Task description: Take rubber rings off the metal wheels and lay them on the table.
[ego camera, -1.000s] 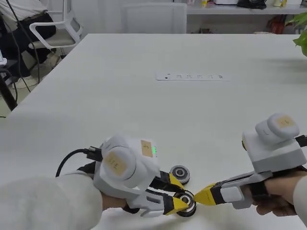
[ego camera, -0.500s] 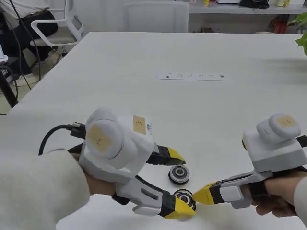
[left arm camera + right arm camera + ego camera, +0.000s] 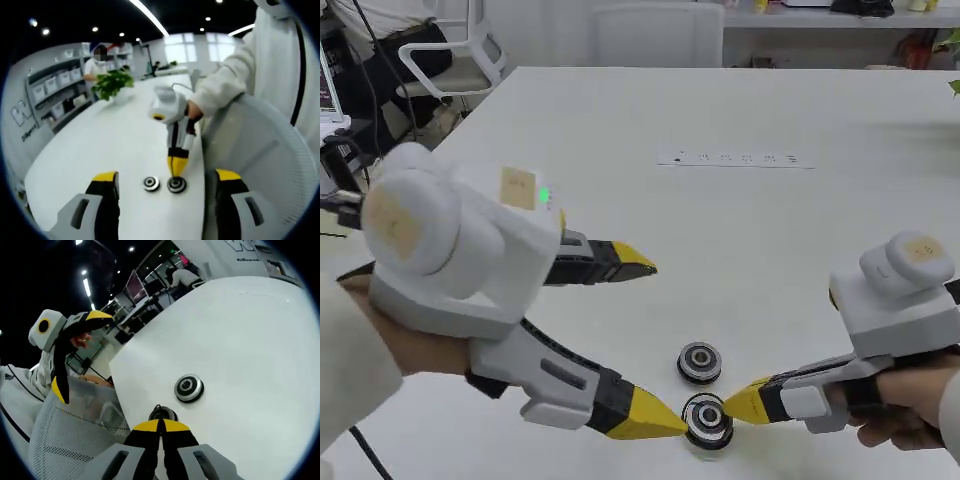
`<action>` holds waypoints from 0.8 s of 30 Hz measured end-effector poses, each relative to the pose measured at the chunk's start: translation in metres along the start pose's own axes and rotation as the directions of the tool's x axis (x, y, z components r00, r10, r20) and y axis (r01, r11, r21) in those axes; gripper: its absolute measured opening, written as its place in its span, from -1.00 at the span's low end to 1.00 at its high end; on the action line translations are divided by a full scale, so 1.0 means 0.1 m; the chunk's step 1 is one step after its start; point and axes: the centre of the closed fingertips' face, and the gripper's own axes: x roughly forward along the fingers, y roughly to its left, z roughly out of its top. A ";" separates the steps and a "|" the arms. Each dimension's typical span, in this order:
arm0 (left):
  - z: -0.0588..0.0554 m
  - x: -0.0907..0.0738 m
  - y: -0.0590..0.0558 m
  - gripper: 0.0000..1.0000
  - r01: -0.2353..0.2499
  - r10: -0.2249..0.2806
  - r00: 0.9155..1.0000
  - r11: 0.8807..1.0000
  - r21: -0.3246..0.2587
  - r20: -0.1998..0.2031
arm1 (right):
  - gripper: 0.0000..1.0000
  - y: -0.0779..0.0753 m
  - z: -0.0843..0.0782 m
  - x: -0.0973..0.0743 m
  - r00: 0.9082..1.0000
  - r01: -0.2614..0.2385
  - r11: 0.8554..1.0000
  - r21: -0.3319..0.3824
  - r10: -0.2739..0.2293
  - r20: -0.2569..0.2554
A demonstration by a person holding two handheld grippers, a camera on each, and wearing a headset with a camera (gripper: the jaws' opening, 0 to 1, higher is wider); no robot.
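1. Evidently pinning the near wheel (image 3: pixel 708 421) with the right tool (image 3: pixel 732 408): jaws pressed fully together, yellow tip touching the wheel's edge, probably to stop any sliding or to pry at the rubber. No telling of rubber actually caught between the tips.
2. Holding the left tool (image 3: pixel 665 343) well above the table (image 3: pixel 620 120), jaws spread wide, nothing between them. Lower tip just beside the near wheel, on the side opposite the right tool; upper tip high and well apart. Judged as lining up to straddle and brace the wheel from the other side.
3. Lying flat close to the front edge of the table, both wheels; far wheel (image 3: pixel 700 362) just beside the near one, not touching, and clear of both tools.
4. Confirmed from the right gripper view: closed tips meeting the near wheel (image 3: pixel 162 413), far wheel (image 3: pixel 189 388) beyond and a little to one side.
5. Seemingly in place on both wheels, the dark rubber rings (image 3: pixel 682 366); none laid out on the table, so task judged barely begun.
6. Likely needed next: a firm hold on the metal hub by one tool, a peel at the rim by the other. Risk of skidding on the smooth table under a sideways push.
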 end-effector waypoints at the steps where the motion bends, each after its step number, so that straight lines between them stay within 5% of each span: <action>1: 0.00 -0.04 0.00 0.59 -0.008 0.008 1.000 1.000 -0.007 0.004 | -1.00 0.01 0.01 0.00 1.000 -0.006 1.000 0.001 0.006 0.003; 8: -0.17 -0.33 0.02 0.61 -0.113 0.114 0.993 0.991 -0.070 0.002 | -1.00 0.05 0.03 0.00 1.000 -0.018 1.000 -0.004 0.018 0.010; 13: -0.37 -0.49 0.06 0.68 -0.205 0.208 0.978 0.966 -0.155 0.001 | -1.00 0.05 0.03 0.00 1.000 -0.022 1.000 -0.009 0.022 0.009; 24: -0.69 -0.46 -0.18 0.69 -0.219 0.216 0.976 0.944 -0.245 -0.041 | -1.00 0.09 0.02 0.02 0.999 -0.032 0.999 -0.009 0.032 0.002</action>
